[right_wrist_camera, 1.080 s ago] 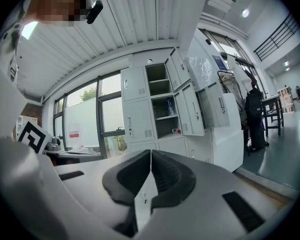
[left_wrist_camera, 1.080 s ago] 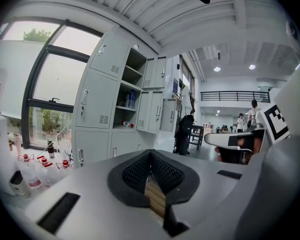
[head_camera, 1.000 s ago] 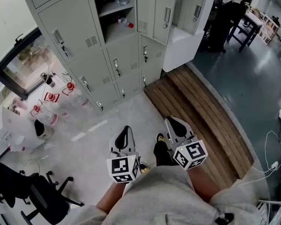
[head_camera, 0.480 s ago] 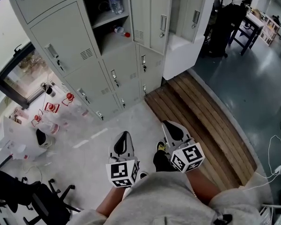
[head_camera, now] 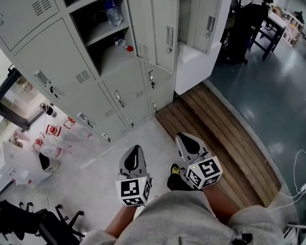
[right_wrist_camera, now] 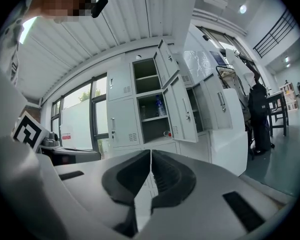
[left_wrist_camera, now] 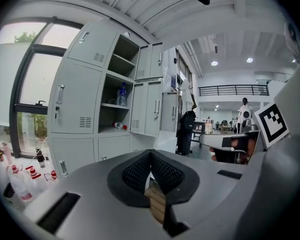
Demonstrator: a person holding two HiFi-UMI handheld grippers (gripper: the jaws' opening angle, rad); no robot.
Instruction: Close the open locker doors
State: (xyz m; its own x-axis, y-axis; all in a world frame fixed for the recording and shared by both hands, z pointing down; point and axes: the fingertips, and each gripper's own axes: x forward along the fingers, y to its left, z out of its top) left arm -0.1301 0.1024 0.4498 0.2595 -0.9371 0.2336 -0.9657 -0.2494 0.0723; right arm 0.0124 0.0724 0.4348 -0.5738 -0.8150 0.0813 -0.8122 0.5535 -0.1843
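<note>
We see the open locker door (head_camera: pixel 153 30), pale grey with a vent and a handle, swung out at upper centre of the head view. A second open door (head_camera: pixel 206 19) stands to its right. Behind it, a shelf holds a water bottle (head_camera: pixel 111 11). Left gripper (head_camera: pixel 135 152) and right gripper (head_camera: pixel 186 141), bottom centre, are both closed on nothing. Since a second ago the lockers (head_camera: pixel 56 60) loom larger and the door sits lower in frame.

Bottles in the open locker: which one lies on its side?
The red-capped bottle on the lower shelf; the other bottle stands upright on the shelf above.
</note>
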